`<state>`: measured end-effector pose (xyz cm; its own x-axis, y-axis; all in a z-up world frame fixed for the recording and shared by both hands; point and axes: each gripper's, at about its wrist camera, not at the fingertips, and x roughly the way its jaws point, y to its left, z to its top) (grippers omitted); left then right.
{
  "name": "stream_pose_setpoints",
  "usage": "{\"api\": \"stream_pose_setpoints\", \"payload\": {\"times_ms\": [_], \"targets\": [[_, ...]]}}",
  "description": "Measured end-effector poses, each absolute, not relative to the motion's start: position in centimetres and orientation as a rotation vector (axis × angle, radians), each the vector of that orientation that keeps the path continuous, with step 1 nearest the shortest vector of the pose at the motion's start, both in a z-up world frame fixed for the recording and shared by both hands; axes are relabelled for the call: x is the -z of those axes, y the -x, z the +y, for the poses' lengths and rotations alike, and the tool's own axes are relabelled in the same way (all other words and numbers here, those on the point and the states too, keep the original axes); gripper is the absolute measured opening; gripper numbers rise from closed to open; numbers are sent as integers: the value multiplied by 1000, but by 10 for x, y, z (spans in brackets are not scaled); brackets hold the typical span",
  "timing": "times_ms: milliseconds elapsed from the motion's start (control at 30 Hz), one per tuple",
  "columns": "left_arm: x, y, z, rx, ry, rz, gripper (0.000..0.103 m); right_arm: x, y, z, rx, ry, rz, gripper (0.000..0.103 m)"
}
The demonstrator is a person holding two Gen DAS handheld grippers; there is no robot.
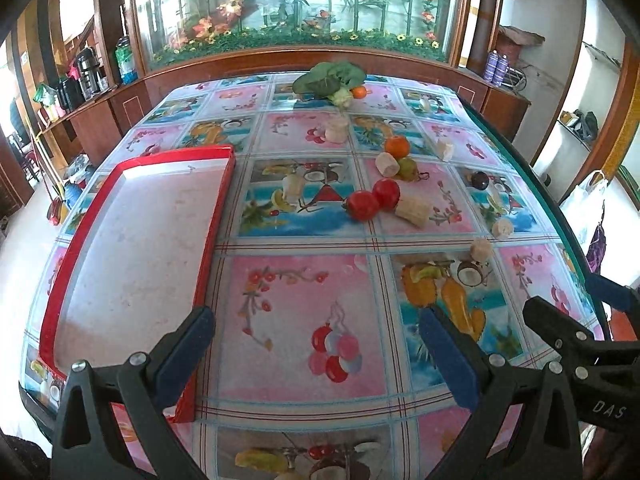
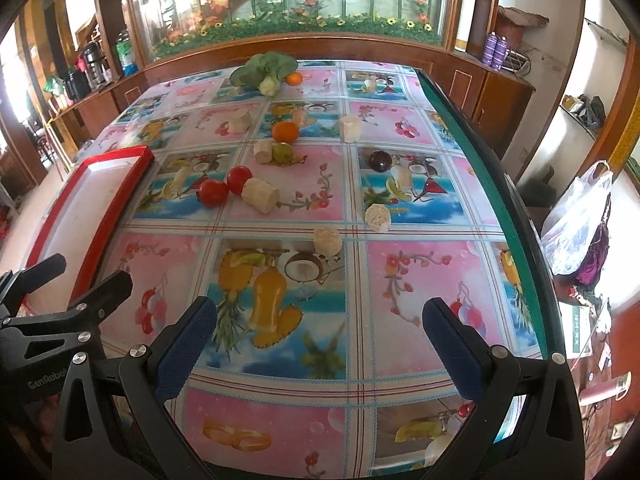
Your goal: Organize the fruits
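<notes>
Behind the table (image 1: 304, 320) a glass case of fake flowers (image 1: 296, 8) is glaring white at the top, washing out its upper part. Shelves at the far left are too small and blurred to read. The red tray (image 1: 218, 216) is lying empty on the left of the patterned cloth, its near corner hidden behind the left gripper (image 1: 316, 344), whose jaws are standing wide over bare cloth with nothing between them. The right gripper (image 2: 320, 332) is likewise gaping wide and holding nothing, hovering over the near edge. Fruit is sitting mid-table, well apart from both: two tomatoes (image 2: 226, 186) touching, an orange (image 2: 285, 131) just beside a green fruit (image 2: 282, 152), a dark plum (image 2: 379, 160) alone toward the right edge. Pale cut chunks (image 2: 260, 196) are scattered among them; what they are is unclear. Leafy greens (image 2: 264, 66) are lying at the far edge. Printed fruit on the cloth is confusing the real pieces. Open cloth is stretching between grippers and fruit.
</notes>
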<state>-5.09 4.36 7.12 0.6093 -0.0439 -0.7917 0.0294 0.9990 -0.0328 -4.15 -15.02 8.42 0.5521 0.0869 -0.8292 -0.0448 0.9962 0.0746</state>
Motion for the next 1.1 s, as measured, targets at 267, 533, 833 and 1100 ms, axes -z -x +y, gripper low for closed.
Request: {"api": "stream_pose_setpoints", "payload": {"times_ms": [267, 533, 833, 1100], "targets": [[-72, 52, 42, 43, 11, 912, 103, -85, 44, -152, -74, -45, 979, 103], [-72, 49, 39, 41, 6, 918, 103, -87, 42, -156, -79, -47, 975, 103], [-67, 42, 36, 43, -1, 940, 103, -83, 36, -169, -105, -58, 964, 103], [-62, 33, 30, 65, -16, 967, 103, -66, 18, -191, -156, -55, 973, 103]]}}
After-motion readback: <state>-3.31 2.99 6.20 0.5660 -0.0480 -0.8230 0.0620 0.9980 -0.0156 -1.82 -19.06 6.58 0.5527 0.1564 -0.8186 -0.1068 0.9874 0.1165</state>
